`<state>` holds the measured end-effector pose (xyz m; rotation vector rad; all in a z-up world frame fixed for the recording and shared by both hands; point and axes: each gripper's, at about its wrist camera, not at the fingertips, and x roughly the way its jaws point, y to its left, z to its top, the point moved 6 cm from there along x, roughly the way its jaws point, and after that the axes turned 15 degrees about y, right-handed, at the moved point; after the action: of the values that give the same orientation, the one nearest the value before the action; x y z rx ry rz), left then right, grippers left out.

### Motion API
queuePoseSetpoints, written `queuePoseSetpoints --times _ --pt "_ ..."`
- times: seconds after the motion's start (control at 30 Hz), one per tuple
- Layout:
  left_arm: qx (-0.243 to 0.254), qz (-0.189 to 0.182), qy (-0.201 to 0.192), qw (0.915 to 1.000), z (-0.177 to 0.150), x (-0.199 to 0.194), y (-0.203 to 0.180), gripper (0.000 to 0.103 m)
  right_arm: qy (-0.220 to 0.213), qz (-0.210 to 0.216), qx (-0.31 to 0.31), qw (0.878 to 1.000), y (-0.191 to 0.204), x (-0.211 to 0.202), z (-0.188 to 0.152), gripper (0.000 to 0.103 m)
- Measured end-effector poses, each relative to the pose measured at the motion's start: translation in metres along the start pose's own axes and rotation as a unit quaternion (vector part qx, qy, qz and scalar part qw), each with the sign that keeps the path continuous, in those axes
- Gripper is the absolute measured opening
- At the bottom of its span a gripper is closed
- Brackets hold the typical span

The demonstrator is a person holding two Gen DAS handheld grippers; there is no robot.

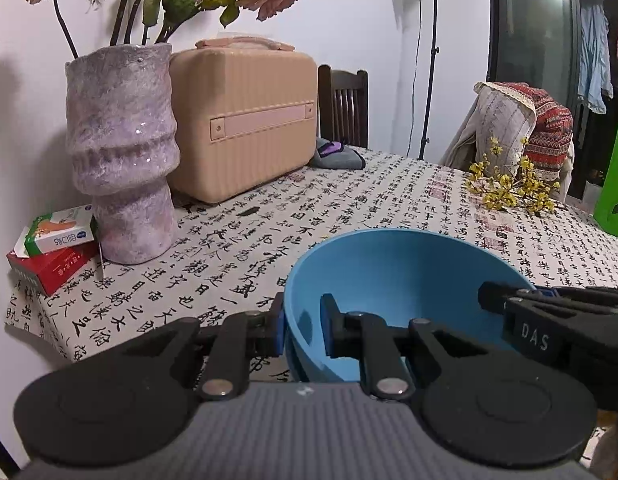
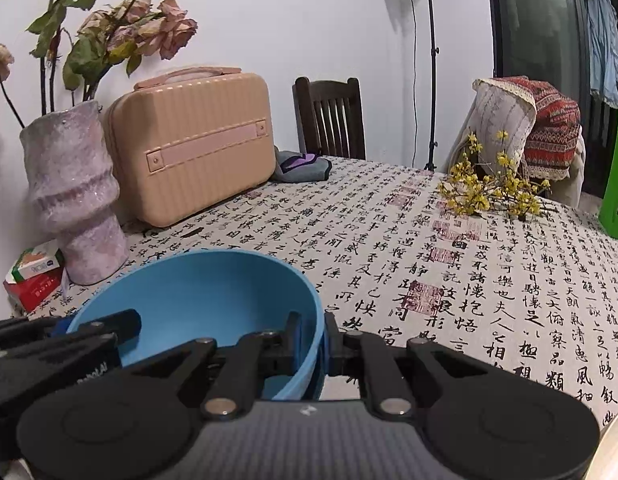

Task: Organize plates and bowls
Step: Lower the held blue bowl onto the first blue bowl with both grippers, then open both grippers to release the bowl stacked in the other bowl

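A blue bowl [image 1: 397, 272] sits low over the printed tablecloth [image 1: 349, 208], held by both grippers. My left gripper [image 1: 303, 330] is shut on the bowl's left rim, one pad outside the wall and one inside. My right gripper [image 1: 505, 300] reaches in from the right edge and clamps the opposite rim. In the right wrist view the same bowl [image 2: 201, 292] fills the lower left, and my right gripper [image 2: 315, 342] pinches its right wall. My left gripper [image 2: 109, 328] shows at the left on the far rim. I cannot tell whether the bowl's base touches the table.
A purple vase [image 1: 125, 160] with dried flowers and a tan hard case [image 1: 245, 120] stand at the back left, with small boxes [image 1: 57, 248] beside the vase. A grey cloth [image 1: 337, 156] and yellow flower sprigs [image 1: 509, 188] lie further back. A pale curved edge [image 2: 617, 440] shows bottom right.
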<state>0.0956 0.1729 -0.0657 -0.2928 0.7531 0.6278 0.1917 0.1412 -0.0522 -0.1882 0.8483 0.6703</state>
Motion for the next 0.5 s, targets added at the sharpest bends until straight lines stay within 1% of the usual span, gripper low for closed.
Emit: queuePoseSetpoints --times 0.2,0.37,0.5 --pt "0.009 0.001 -0.015 0.9998 -0.0043 0.0002 -0.0002 0.017 -0.014 -0.002 -0.013 1.000 0.0009 0.0003 -0.0028 0.011" --pt "0.009 0.002 -0.016 0.9998 -0.0066 0.0022 -0.0004 0.017 -0.026 -0.009 -0.026 0.999 0.0029 0.0002 -0.0058 0.011" --pt "0.005 -0.007 -0.014 0.9999 -0.0076 0.0033 0.0012 0.020 -0.031 -0.012 -0.034 0.999 0.0040 0.0008 -0.0068 0.012"
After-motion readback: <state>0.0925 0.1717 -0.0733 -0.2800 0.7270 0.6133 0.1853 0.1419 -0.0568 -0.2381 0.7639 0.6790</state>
